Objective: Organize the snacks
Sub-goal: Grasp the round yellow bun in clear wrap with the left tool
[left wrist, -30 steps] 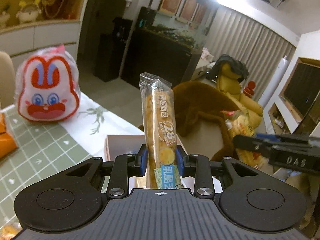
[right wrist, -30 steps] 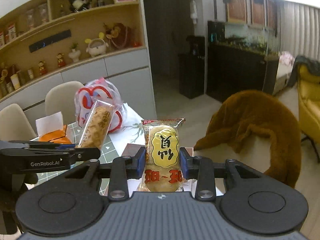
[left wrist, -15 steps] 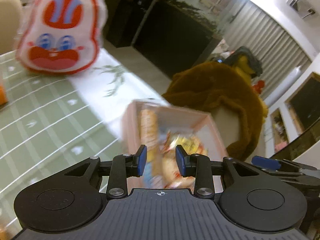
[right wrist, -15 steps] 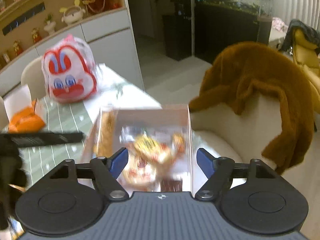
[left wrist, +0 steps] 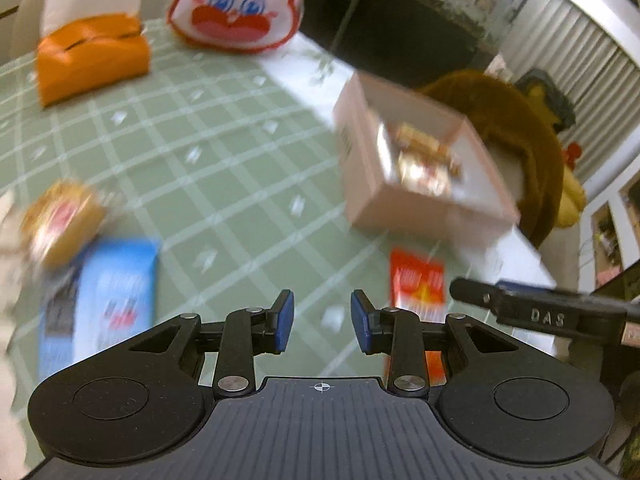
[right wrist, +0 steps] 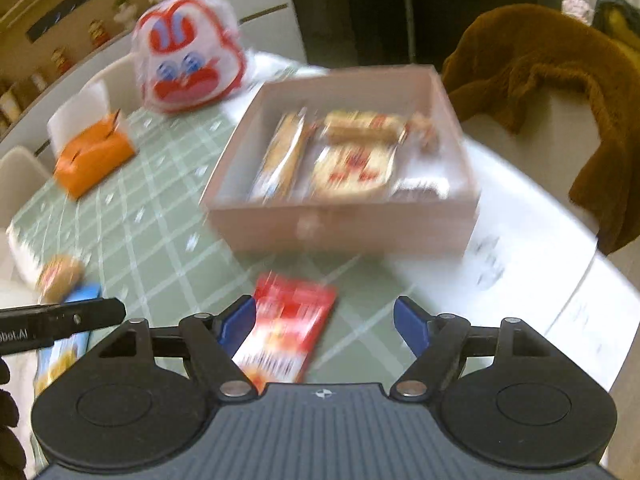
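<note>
Nearest in both views, the two claws are seen empty. The left claw (left wrist: 322, 322) has its blue pads a narrow gap apart with only bench cloth between them. The right claw (right wrist: 325, 322) has its jaws spread wide; they have just been opening, and nothing is gripped, though a red packet (right wrist: 286, 332) lies flat on the bench beneath, toward the left pad. That wide spread is judged to suit the packet's breadth, so it is probably the next pick.

To the near left, a blue packet (left wrist: 100, 304) and a round wrapped snack (left wrist: 60, 220) are left loose on the bench, presumably waiting to be sorted; both are blurred.

Further off, toward the right edge, a pink box (right wrist: 344, 220) has been set open-topped, and several snacks (right wrist: 352, 164) are already laid inside it side by side, among them a long bread stick (right wrist: 280, 160) along the left wall. The box seems to serve as the collecting place.

The bench (left wrist: 224, 168) is covered with a green checked cloth, white toward its rounded right rim. At the far left stands an orange tissue holder (left wrist: 92, 56), beside it a rabbit-faced bag (left wrist: 236, 4). Beyond, a chair draped in a brown furry throw (right wrist: 552, 64), wall shelves and curtains are made out.
</note>
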The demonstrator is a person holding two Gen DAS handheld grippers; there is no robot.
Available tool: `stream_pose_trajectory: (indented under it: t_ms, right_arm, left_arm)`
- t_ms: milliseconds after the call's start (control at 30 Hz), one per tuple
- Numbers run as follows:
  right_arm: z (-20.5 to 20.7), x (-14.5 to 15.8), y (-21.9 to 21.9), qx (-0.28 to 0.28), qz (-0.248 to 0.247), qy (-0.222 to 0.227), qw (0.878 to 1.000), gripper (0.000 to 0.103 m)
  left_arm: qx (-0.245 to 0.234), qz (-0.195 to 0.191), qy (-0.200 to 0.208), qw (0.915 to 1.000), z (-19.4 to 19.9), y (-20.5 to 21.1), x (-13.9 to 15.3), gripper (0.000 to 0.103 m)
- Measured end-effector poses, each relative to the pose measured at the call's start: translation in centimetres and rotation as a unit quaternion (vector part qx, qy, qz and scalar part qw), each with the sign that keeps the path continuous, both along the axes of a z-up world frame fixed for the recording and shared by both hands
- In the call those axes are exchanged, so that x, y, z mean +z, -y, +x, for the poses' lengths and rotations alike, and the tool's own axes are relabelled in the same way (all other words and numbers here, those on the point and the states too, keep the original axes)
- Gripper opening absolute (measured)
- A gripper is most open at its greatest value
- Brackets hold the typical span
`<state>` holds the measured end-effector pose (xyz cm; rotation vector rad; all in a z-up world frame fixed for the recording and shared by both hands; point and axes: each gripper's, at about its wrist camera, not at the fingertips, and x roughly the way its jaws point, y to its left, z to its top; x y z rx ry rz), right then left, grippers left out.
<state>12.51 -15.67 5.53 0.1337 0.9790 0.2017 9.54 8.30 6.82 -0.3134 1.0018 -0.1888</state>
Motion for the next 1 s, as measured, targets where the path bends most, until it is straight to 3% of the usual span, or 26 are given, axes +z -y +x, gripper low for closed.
stream_pose_trajectory:
  t_ms: [100, 267, 500, 600, 733, 1000]
  right_arm:
    - [-2.2, -0.8, -1.0, 0.006, -0.010, -0.002, 1.000, 0.077]
    - [-4.6, -1.4, -2.5, 0.014, 0.035, -0.016, 0.999, 0.081]
    - [-6.6, -0.5, -6.8, 0.104, 0.039, -0.010, 0.994, 0.085]
    - [-6.6, -0.1, -9.0, 0.145, 0.049, -0.011, 0.988, 0.086]
    - [-6.2, -0.1, -12.6, 0.196, 0.047, -0.019, 0.979, 0.086]
    - [-6.3, -1.2, -18.8, 0.272, 0.048, -0.039, 0.960, 0.086]
  left_arm:
    - [0.009, 0.017, -0.004, 0.9998, -2.7, -1.0, 0.0, 0.035]
    - [0.030, 0.045, -0.011, 0.9985, -3.7, -2.3, 0.6, 0.035]
    - [0.041, 0.043, 0.008, 0.9982, -3.4, -3.3, 1.7, 0.035]
    - [0.085, 0.028, 0.020, 0.9958, -3.3, -5.8, 2.4, 0.035]
    - [0.141, 0.038, 0.019, 0.9891, -3.4, -10.0, 2.8, 0.035]
    - [0.201, 0.030, -0.002, 0.9792, -3.8, -13.8, 1.1, 0.035]
